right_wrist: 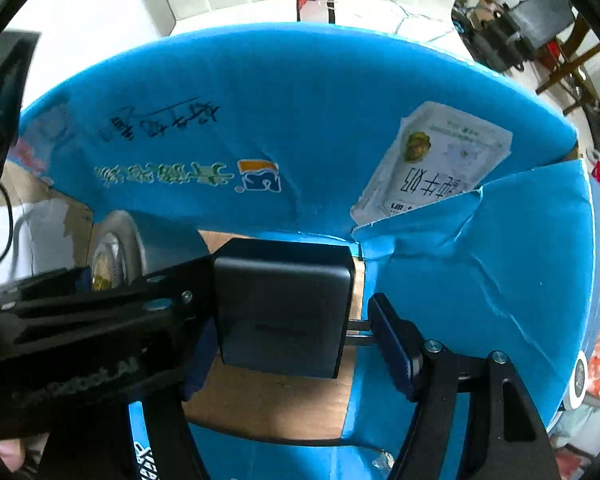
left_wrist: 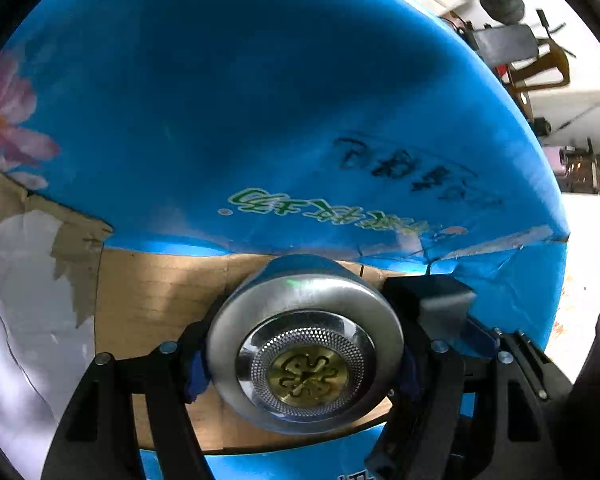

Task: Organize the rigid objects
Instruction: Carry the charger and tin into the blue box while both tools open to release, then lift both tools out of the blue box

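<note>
A round metal container [left_wrist: 304, 344] is held between the 2 fingers of the left gripper [left_wrist: 304, 364], its brushed silver end turned to the camera. The fingers are pressed against its curved sides, blue pads [left_wrist: 198, 376] touching the metal. A polished ring, a dimpled band and a gold disc with an engraved emblem are seen at the centre of that end.

A dark grey plug adapter [right_wrist: 282, 308], a matte rounded block with 2 metal prongs [right_wrist: 358, 332], is seen inside the right gripper [right_wrist: 296, 332]. The left finger lies against the block; the right finger [right_wrist: 394, 344] meets only the prong tips, so the jaws stand fairly wide around it.

Both things are held inside a blue cardboard box [left_wrist: 260, 120], low over its bare brown floor [left_wrist: 160, 292]. The walls are glossy and creased, with printed green characters and handwriting. In the right wrist view, a white paper label [right_wrist: 436, 160] is stuck to the wall.
</note>
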Motion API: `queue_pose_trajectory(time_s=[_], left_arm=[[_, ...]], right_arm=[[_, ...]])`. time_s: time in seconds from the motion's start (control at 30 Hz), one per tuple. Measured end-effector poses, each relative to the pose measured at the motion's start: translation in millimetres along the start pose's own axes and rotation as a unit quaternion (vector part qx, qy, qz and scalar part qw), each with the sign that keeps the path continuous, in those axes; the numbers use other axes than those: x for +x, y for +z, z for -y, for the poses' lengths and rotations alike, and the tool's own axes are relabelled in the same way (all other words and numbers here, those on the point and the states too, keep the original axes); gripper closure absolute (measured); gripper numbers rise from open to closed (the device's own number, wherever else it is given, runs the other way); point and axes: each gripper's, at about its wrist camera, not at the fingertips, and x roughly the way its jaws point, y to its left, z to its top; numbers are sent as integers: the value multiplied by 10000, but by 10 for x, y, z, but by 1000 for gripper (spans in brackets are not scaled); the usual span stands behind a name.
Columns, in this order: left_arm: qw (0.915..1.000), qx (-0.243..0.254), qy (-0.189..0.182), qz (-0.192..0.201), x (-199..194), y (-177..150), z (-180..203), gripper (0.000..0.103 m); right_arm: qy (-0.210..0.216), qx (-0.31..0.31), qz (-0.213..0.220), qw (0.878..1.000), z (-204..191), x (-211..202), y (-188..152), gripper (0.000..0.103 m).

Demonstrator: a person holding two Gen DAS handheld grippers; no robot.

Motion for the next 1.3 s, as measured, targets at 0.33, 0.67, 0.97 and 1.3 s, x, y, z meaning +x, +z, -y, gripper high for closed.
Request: queue_pose_trajectory(time_s=[0.33,0.67,0.97,1.3], left_arm=[[9996,-80,241,-78,-100,123,6,0],[9927,431,877,702,-659,-219,165,0],[9742,749,1529,1481,-930,-1119,-79,0],[9587,1098,1730,1973,-1423,-1713,202,0]], right_arm=[[188,80,-142,9997,29,-19,103,18],[54,284,125,9995,228,-386,-165,8],[-180,421,687,9966,37,-815,-855,8],[-39,318,1237,9918,-249,-1360,-1369,8]])
